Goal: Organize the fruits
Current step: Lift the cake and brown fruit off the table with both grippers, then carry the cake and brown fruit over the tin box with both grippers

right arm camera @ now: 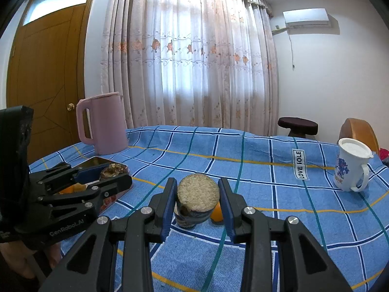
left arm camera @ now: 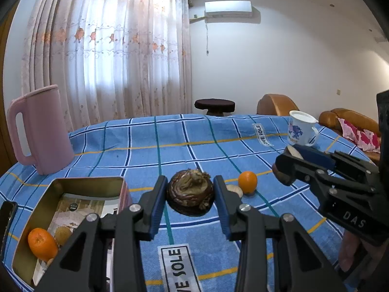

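Observation:
My left gripper [left arm camera: 190, 196] is shut on a brown carved lid-like piece [left arm camera: 190, 192], held above the blue checked tablecloth. My right gripper [right arm camera: 197, 199] is shut on a round object with a pale rough cut face [right arm camera: 197, 194]; it also shows in the left wrist view [left arm camera: 283, 170]. A gold tin box [left arm camera: 73, 187] at lower left holds an orange [left arm camera: 41, 243] and a brownish fruit [left arm camera: 62, 235]. Another orange [left arm camera: 247, 182] lies on the cloth beside a pale disc [left arm camera: 234, 189]; it shows partly behind my right fingers [right arm camera: 217, 213].
A pink kettle [left arm camera: 39, 131] stands at the table's back left. A white mug with a blue print [left arm camera: 300, 129] stands at the right. Beyond the table are a dark stool [left arm camera: 214, 105], brown sofas and a curtain. A wooden door [right arm camera: 43, 85] is at left.

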